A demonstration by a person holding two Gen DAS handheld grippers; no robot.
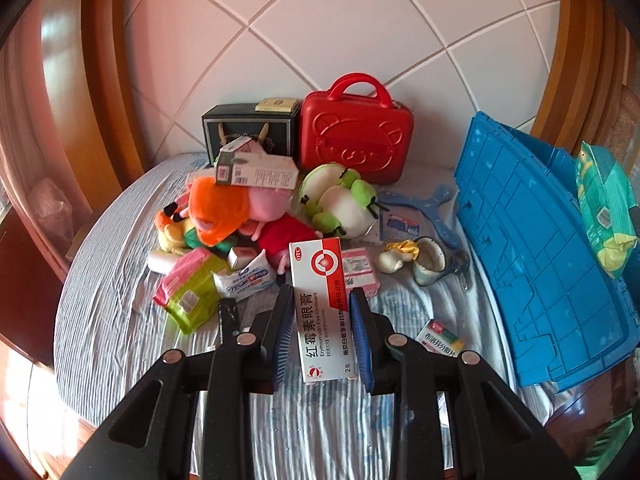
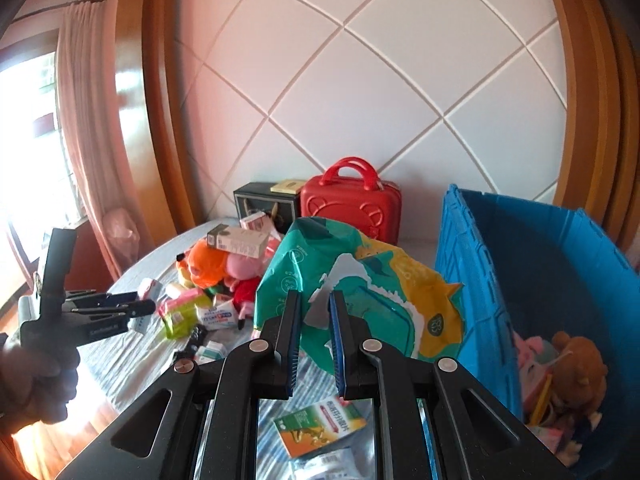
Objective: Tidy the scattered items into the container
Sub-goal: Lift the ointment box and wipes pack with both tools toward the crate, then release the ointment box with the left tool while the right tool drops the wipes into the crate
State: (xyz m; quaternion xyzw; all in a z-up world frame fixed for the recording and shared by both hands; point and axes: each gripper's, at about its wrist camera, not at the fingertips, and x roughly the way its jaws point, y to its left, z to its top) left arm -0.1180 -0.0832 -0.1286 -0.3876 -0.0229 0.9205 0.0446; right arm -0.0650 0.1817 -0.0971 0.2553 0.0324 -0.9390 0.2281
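Glossy red plastic case point(image 1: 356, 132), ribbed blue plastic crate point(image 2: 540, 264), striped cloth sheet point(image 1: 120, 280)

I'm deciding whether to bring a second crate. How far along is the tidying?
Early. Done: a few soft toys already lie in the blue crate. In hand: the left gripper is shut on an ointment box, the right gripper on a green wipes pack. Left: a pile of plush toys, tissue packs, small boxes and a mug on the bed.

White-red box point(image 1: 324, 304): "OTC", "红霉素眼膏", "Erythromycin Eye Ointment".
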